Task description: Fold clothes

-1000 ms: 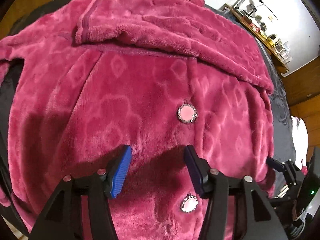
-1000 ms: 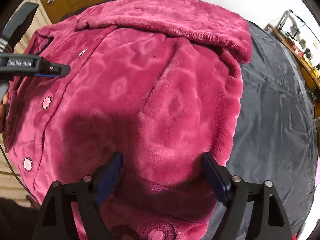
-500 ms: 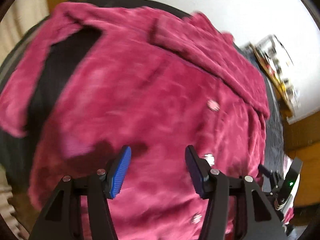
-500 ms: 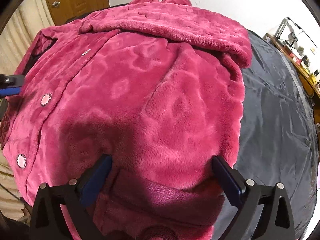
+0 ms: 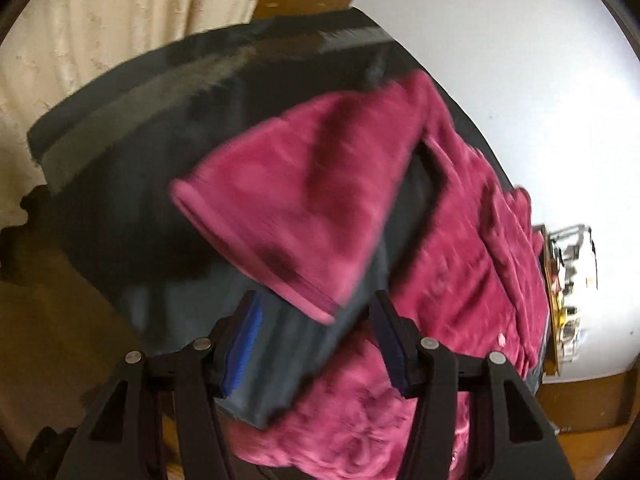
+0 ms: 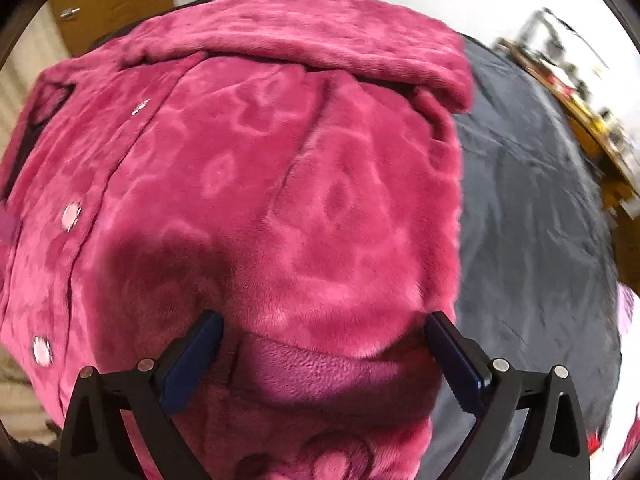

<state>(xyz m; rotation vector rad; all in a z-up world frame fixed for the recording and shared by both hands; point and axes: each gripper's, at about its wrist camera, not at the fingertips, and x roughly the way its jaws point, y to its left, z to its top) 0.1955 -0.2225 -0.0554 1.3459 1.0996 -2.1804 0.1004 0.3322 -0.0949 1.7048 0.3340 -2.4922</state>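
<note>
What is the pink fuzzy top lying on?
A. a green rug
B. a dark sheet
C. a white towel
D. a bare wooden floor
B: in the right wrist view the top lies on a dark grey sheet that spreads out beside it.

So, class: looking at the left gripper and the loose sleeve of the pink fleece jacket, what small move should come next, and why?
Probably lower the left gripper onto the sleeve's cuff and close. Its jaws stand open with nothing between them, and the sleeve lies spread on the dark cover, not yet folded onto the jacket body.
</note>
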